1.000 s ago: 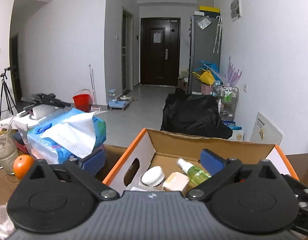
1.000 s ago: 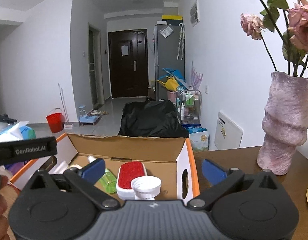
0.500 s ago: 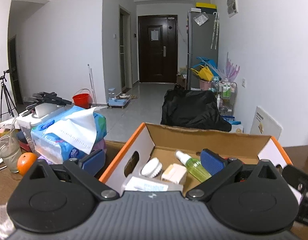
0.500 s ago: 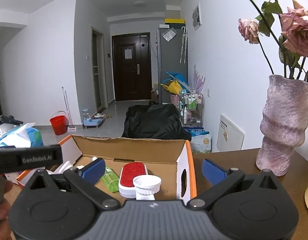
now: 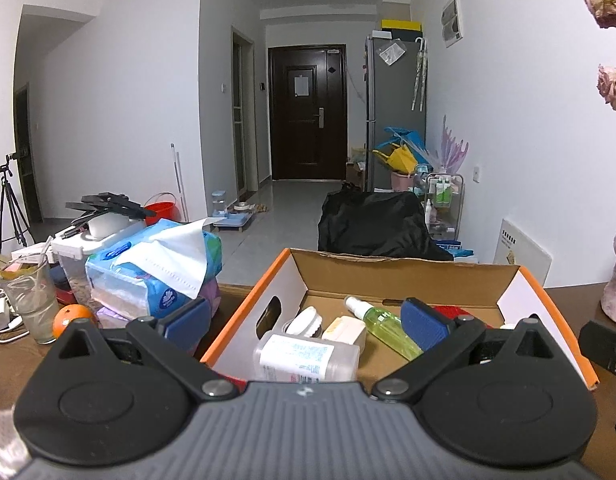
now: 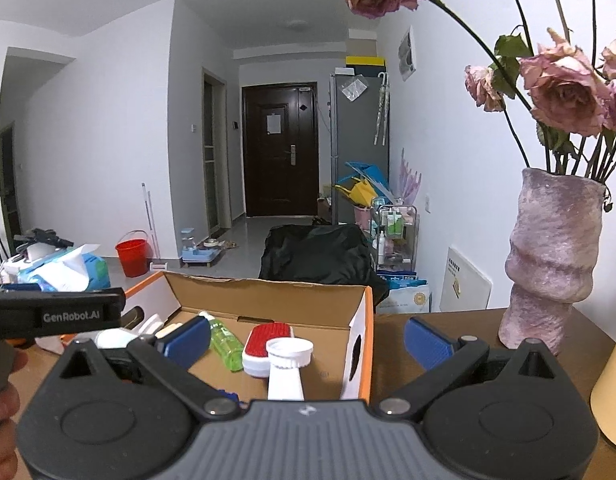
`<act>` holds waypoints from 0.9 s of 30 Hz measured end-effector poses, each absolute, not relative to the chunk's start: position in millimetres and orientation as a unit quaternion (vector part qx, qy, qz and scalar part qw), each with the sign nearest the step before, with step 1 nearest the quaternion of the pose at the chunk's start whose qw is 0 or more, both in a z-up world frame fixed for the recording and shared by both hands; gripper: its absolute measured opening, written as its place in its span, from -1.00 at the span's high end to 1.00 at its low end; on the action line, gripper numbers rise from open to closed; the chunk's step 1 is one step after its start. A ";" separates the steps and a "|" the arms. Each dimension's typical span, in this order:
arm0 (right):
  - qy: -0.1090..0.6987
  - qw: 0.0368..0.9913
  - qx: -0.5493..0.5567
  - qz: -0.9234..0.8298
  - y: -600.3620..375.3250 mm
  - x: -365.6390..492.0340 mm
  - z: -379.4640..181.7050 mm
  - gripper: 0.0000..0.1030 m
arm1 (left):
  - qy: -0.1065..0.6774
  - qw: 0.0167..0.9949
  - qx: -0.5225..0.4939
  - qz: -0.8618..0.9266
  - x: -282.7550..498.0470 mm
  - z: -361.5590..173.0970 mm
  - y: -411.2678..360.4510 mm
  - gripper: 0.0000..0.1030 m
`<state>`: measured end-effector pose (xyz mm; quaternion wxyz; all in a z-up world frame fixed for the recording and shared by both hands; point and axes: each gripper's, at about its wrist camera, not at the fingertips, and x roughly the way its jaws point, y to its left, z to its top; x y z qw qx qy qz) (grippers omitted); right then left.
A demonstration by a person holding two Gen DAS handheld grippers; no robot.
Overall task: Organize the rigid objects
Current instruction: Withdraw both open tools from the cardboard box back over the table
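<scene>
Both grippers rise clear of the cardboard box [image 5: 392, 276], left gripper [image 5: 305, 324] and right gripper [image 6: 305, 338] spread empty; clear bottle [image 5: 303, 360] apparently just deposited inside.

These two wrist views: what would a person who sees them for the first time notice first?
First, the open cardboard box with orange edges, in the middle of both views, holding a green spray bottle, a clear bottle and a red brush. Then the pink vase with wilted roses, on the table right of the box. Left of the box lies a blue tissue pack beside an orange.
</scene>
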<state>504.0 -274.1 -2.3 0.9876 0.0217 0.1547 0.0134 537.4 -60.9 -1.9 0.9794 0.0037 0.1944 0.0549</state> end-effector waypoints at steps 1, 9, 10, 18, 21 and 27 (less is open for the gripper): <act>0.154 0.988 0.020 0.015 -274.5 501.3 -2.8 -1.00 | 0.195 0.979 0.004 0.054 535.3 -2.2 -61.1 -1.00; 0.154 0.988 0.003 0.024 -275.3 475.2 -10.1 -1.00 | 0.202 0.979 0.007 0.042 513.0 -7.0 -59.4 -1.00; 0.155 0.988 0.001 0.025 -275.5 471.6 -11.8 -1.00 | 0.203 0.978 0.008 0.040 510.4 -8.0 -59.4 -1.00; 0.178 0.983 -0.009 0.042 -275.4 445.9 -28.1 -1.00 | 0.223 0.974 0.014 0.027 493.3 -18.3 -61.0 -1.00; 0.192 0.980 -0.017 0.048 -274.9 440.5 -35.9 -1.00 | 0.234 0.972 0.022 0.021 486.2 -24.7 -63.7 -1.00; 0.218 0.974 -0.026 0.052 -273.3 426.0 -50.0 -1.00 | 0.254 0.967 0.028 0.015 471.9 -35.1 -63.6 -1.00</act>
